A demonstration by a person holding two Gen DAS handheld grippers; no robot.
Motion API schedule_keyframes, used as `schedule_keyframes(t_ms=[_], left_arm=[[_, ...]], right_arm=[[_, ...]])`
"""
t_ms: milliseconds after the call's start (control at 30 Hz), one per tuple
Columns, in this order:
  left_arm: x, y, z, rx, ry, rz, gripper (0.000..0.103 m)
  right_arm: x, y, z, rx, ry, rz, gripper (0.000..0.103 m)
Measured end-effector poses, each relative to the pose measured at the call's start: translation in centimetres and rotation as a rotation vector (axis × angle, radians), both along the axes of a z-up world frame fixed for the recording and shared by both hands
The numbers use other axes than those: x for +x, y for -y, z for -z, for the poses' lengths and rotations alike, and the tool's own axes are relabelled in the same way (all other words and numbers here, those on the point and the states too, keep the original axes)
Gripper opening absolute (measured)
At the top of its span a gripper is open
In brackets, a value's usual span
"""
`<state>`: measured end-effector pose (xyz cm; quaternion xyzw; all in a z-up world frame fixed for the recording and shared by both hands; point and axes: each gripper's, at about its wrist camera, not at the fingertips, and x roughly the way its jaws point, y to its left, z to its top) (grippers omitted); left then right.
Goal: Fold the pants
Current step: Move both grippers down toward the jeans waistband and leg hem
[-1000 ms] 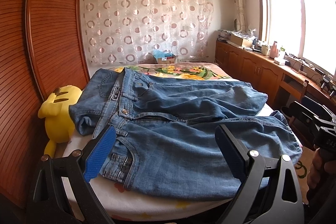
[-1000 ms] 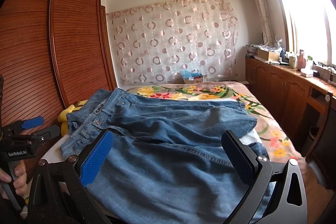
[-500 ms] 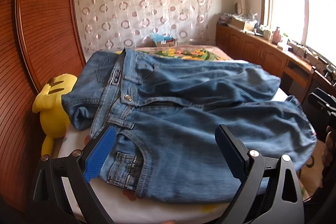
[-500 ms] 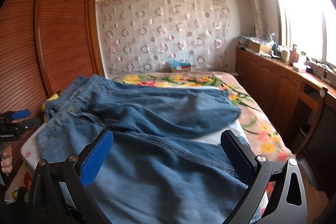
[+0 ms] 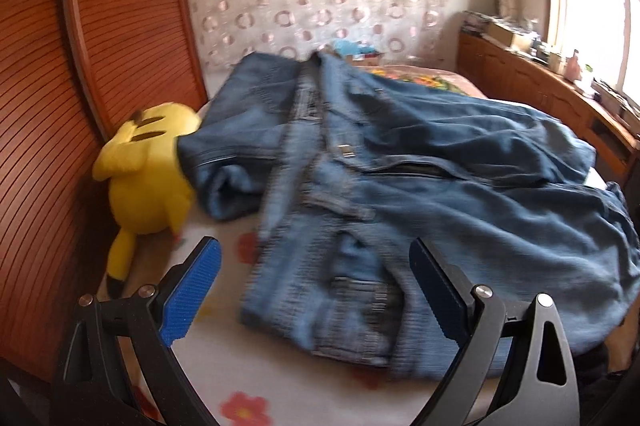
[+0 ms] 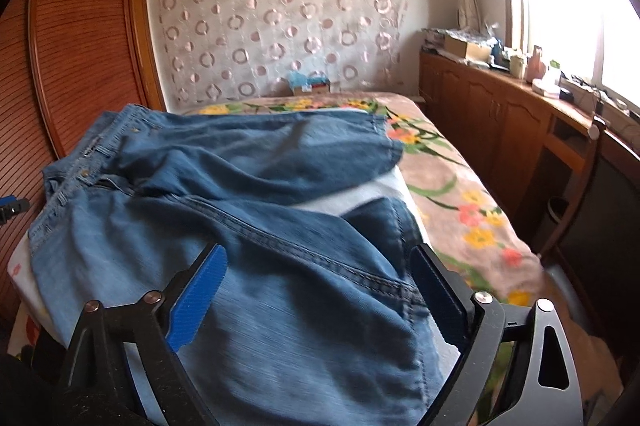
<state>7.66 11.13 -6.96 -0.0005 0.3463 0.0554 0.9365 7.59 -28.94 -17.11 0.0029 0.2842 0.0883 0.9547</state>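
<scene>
Both grippers wide, holding nothing: left gripper [image 5: 316, 290] over the jeans [image 5: 420, 186] waistband corner, right gripper [image 6: 320, 290] over a leg. Jeans lie spread across the bed [image 6: 460, 210] near edge; yellow plush [image 5: 148, 170] at the bed's left edge, touching the waistband.

Both wrist views look low and close across the bed [image 5: 224, 358] toward the curtained far wall: left from its wardrobe-side corner, right further windowward; both share the jeans [image 5: 420, 186].
</scene>
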Motion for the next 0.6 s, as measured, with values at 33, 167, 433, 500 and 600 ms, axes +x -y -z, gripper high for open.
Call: schedule_keyframes(t_ms=[33, 167, 433, 500, 600], left_arm=[[0.1, -0.8, 0.3, -0.002, -0.006, -0.012, 0.095], [0.5, -2.8, 1.6, -0.017, -0.045, -0.038, 0.090], [1.0, -3.6, 5.3, -0.024, -0.137, -0.048, 0.089], [0.9, -3.7, 5.8, -0.032, -0.148, -0.048, 0.089], [0.8, -3.8, 6.0, -0.050, -0.145, -0.051, 0.089]], right_arm=[[-0.1, 0.2, -0.2, 0.000, -0.009, 0.004, 0.090], [0.2, -0.1, -0.7, -0.004, -0.044, 0.014, 0.085], [-0.3, 0.7, -1.6, -0.030, -0.092, 0.017, 0.082], [-0.8, 1.3, -1.8, -0.037, -0.106, 0.015, 0.080], [-2.2, 2.4, -2.3, -0.047, -0.138, 0.015, 0.077]])
